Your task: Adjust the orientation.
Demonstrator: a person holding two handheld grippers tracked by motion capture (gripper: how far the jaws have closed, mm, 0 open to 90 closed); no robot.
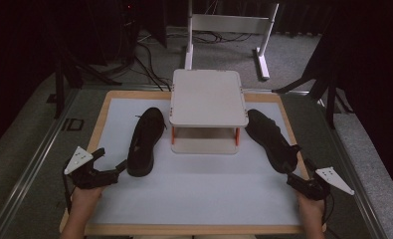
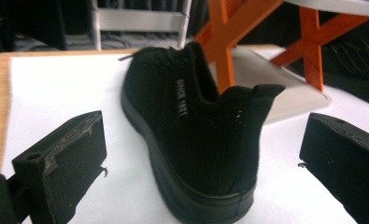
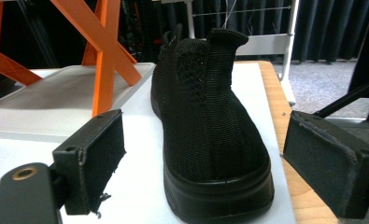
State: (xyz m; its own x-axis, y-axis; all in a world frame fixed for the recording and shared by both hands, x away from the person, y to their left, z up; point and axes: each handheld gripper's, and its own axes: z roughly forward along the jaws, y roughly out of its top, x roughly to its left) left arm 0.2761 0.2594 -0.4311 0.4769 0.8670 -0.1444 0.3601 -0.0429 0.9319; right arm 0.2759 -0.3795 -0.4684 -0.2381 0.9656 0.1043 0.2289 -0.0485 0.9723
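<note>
Both tongs gape wide, each lined up on a heel. The left tongs (image 1: pixel 109 167) sit just behind the left shoe (image 1: pixel 145 142), the right tongs (image 1: pixel 297 175) just behind the right shoe (image 1: pixel 272 140), both shoes flat on the worktop (image 1: pixel 194 194). Risk here: that soft knit heel collar could fold under a squeeze and let the shoe droop or slip. The right shoe lies near the worktop edge beside its tongs, so a nudge might tip it off. Ahead, the white rack (image 1: pixel 208 97) could catch a toe.

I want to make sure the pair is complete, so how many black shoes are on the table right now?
2. One black shoe lies left of the white two-tier rack, by the left gripper; the other shoe lies right of it, by the right gripper.
</note>
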